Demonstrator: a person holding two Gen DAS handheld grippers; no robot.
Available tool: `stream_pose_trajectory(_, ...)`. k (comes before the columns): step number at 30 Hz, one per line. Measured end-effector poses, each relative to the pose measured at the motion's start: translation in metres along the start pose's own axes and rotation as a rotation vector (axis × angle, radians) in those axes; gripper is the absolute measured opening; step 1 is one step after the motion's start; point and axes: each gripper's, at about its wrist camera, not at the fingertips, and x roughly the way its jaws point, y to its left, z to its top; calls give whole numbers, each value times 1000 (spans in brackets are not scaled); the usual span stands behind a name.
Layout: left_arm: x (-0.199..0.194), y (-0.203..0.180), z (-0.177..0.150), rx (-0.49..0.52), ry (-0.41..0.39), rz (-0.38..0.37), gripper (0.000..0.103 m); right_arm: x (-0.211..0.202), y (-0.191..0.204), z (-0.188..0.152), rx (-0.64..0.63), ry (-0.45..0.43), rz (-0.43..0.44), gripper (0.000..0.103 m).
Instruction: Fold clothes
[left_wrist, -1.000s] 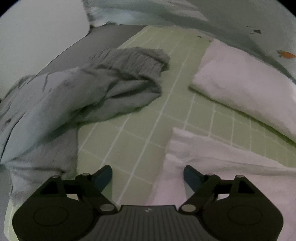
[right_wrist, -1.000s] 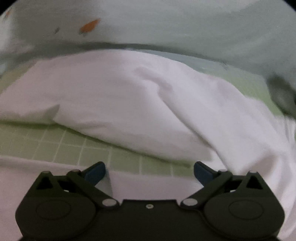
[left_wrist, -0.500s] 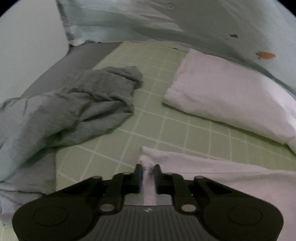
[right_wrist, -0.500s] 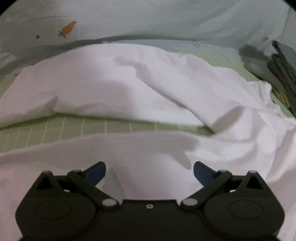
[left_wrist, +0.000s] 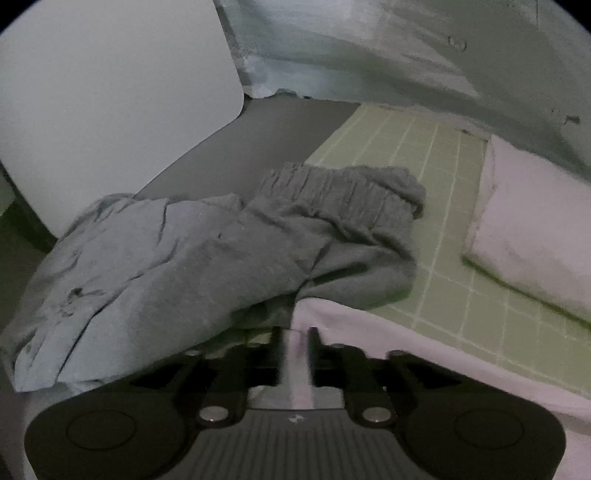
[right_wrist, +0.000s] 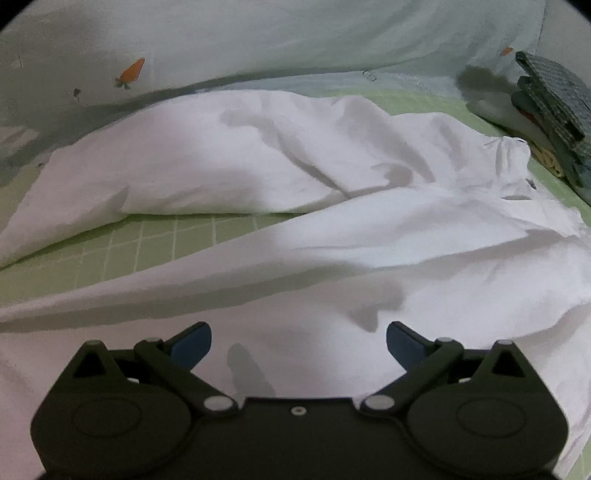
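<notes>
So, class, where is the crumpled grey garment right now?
In the left wrist view, the grey garment lies left of centre, half on the green grid mat, with the white cloth just below it.

Two grippers: the left gripper (left_wrist: 295, 334) and the right gripper (right_wrist: 298, 338). One white garment (right_wrist: 369, 258), spread ahead of both sets of jaws. One grey garment (left_wrist: 207, 254), crumpled to the left of the left jaws. One green grid mat (left_wrist: 436, 177). One stack of folded clothes (right_wrist: 550, 110), far right of the right jaws. Two carrot prints on the pale sheet (right_wrist: 258, 33).
</notes>
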Motion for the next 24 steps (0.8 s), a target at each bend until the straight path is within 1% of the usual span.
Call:
stream_pose_trajectory(1, -7, 0, -2, -17, -2, -29, 51, -4, -4, -1, 5, -8, 3, 102)
stream_pose_trajectory(2, -15, 0, -5, -38, -3, -59, 60, -8, -9, -2, 11, -16, 6, 102)
stream_pose_trajectory(3, -23, -2, -7, -54, -7, -87, 68, -11, -15, -2, 19, -23, 8, 102)
stream_pose_trajectory(4, -31, -5, -11, -65, -11, -111, 70, -15, -22, -3, 26, -32, 10, 102)
stream_pose_trajectory(6, -50, -14, -21, -52, -23, -130, 71, -21, -39, -4, 41, -51, 11, 102)
stream_pose_trajectory(7, -60, -20, -28, -40, -32, -132, 74, -24, -50, -4, 49, -63, 10, 102)
stream_pose_trajectory(10, -92, -40, -53, -27, -44, -149, 77, -32, -84, -6, 73, -97, 9, 102)
stream_pose_trajectory(14, -132, -79, -97, -25, -32, -187, 81, -37, -154, -13, 162, -124, -7, 102)
stream_pose_trajectory(17, -163, -117, -133, -34, -11, -192, 81, -37, -219, -22, 238, -117, -59, 103)
stream_pose_trajectory(19, -186, -143, -157, -44, 4, -214, 81, -37, -262, -28, 292, -126, -89, 103)
stream_pose_trajectory(21, -206, -169, -178, -32, 9, -235, 81, -37, -304, -34, 346, -135, -118, 103)
stream_pose_trajectory(23, -224, -193, -198, -11, 5, -234, 81, -30, -340, -33, 345, -125, -193, 103)
stream_pose_trajectory(24, -232, -204, -206, 2, 1, -228, 81, -25, -355, -32, 339, -119, -207, 103)
